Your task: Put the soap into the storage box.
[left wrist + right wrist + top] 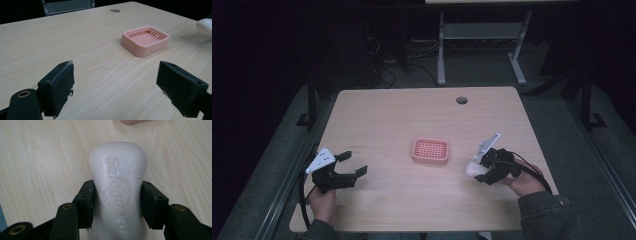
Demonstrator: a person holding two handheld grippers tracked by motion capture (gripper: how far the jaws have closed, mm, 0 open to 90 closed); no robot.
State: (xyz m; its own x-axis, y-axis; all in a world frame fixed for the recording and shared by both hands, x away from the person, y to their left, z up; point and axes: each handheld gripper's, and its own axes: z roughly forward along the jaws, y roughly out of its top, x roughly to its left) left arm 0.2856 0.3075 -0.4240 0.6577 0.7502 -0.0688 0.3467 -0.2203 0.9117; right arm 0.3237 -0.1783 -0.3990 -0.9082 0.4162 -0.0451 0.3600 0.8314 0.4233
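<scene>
White soap bar embossed "Safeguard" clamped in right tongs, left tongs wide apart, holding nothing, pink dish between.

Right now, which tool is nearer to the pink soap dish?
The right tool, shut on the white soap bar, sits just right of the pink soap dish. The left tool waits open, farther away on the dish's left.
</scene>
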